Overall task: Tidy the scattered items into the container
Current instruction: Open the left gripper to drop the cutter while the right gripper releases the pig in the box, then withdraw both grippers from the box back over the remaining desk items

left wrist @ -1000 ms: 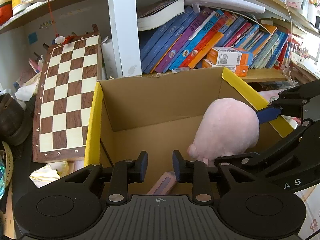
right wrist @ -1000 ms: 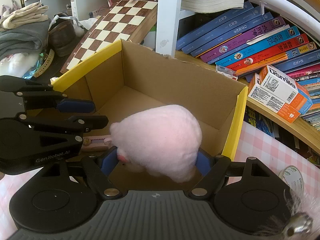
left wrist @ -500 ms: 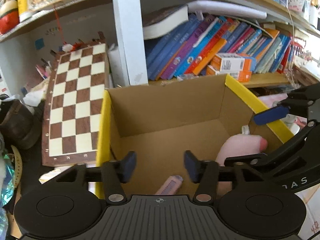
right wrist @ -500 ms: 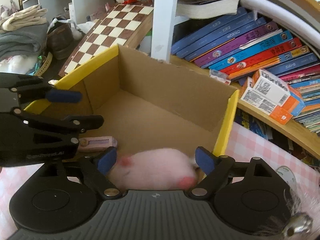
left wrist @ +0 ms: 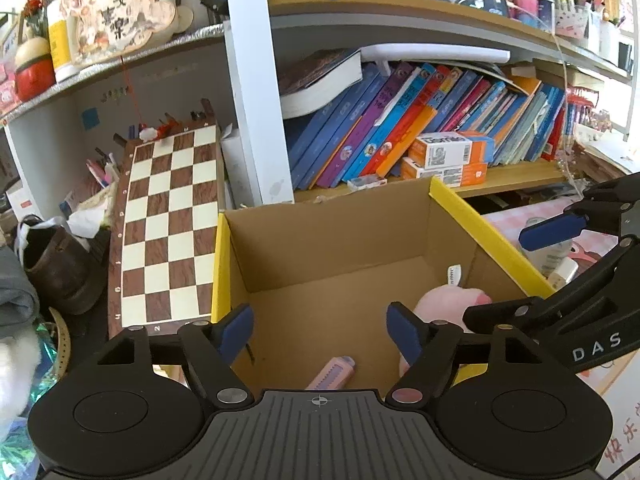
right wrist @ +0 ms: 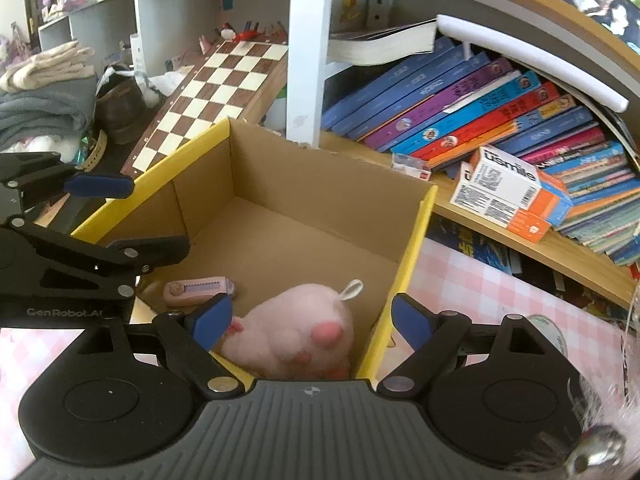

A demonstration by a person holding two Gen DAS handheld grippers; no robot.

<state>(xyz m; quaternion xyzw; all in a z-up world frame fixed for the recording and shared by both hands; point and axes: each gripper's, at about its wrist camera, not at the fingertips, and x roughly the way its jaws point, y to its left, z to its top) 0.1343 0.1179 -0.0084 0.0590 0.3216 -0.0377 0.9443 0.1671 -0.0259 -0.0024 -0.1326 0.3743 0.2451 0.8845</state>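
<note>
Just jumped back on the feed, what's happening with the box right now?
A person is tidying loose items into the cardboard box with two handheld tongs. The pink plush toy and a pink utility knife now lie on the box floor. The left tongs have just been opening, with nothing between the jaws, and the right tongs have let the plush go and stand open above it. Both hover over the box's near edge.

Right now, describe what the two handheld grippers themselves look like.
Both are alike: the left gripper and the right gripper have matte black bodies with a ribbed grey front plate, two round black discs, silver pivot screws and blue pads on black fingers. White lettering reads "GenRobot.AI" on the left one and "DAS" on the right. No cables, hands or sleeves show.
</note>
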